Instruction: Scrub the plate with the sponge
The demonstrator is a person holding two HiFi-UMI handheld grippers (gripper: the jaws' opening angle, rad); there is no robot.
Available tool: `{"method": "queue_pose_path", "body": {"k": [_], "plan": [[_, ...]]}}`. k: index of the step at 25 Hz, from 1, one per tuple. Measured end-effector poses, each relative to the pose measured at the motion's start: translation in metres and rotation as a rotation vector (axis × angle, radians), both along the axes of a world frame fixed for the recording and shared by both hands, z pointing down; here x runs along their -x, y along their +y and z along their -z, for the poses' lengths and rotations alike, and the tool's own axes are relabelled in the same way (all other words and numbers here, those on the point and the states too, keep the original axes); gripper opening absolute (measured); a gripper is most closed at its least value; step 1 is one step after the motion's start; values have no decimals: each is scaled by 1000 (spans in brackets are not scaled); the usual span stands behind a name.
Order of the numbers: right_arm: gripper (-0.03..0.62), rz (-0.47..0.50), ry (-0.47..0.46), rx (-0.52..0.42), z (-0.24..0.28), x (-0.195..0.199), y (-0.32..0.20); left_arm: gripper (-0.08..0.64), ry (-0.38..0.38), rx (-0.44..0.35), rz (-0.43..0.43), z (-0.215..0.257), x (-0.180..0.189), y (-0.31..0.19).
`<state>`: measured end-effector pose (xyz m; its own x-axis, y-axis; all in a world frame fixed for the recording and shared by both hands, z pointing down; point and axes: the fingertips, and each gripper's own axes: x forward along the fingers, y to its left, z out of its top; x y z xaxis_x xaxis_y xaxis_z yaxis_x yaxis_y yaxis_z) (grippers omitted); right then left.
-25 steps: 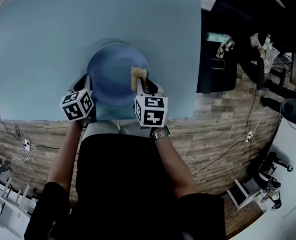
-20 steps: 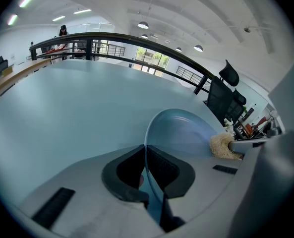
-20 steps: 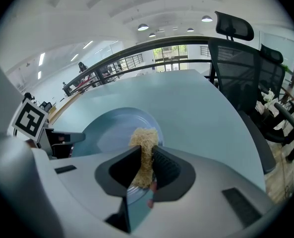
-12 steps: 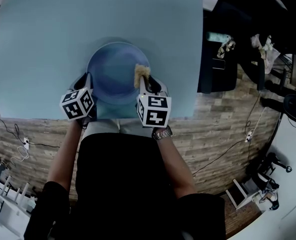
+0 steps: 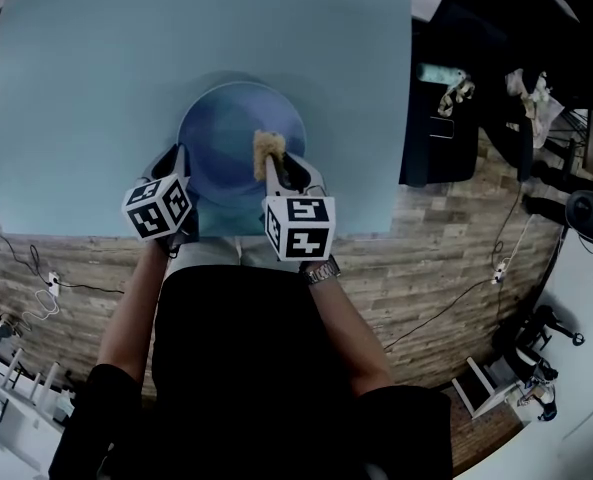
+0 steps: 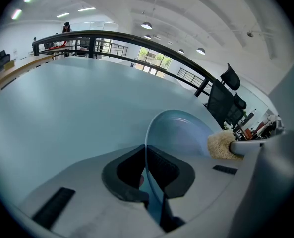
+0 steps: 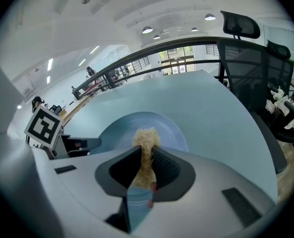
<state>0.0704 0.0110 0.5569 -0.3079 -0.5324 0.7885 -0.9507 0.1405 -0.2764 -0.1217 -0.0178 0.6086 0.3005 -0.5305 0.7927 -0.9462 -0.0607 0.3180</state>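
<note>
Shifts sponge (image 7: 146, 140) leftward toward plate (image 7: 112, 130) centre, pinched lengthwise ahead in right gripper (image 7: 146, 167); pins near rim with left gripper (image 6: 147, 167).

Smooth, faintly glossy plate (image 5: 219, 128) — a coarse, fibrous sponge (image 5: 267, 150) at its 3 o'clock — on a matt, smooth table (image 5: 86, 88).

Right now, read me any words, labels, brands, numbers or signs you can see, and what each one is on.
No readable words, brands or numbers anywhere.
The cube on the left tool: black-and-white square markers only, no letters.
The cube on the right tool: the same.
The plate, the sponge and the table: no print visible.
</note>
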Motion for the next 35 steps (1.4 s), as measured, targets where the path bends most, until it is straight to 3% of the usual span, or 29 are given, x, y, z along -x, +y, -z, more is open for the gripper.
{"method": "queue_pose_path", "body": {"k": [21, 35], "plan": [[71, 209, -79, 28, -13, 109, 9, 14, 20, 12, 12, -2, -2, 2], [71, 268, -84, 62, -18, 121, 20, 14, 17, 20, 23, -2, -1, 3]]}}
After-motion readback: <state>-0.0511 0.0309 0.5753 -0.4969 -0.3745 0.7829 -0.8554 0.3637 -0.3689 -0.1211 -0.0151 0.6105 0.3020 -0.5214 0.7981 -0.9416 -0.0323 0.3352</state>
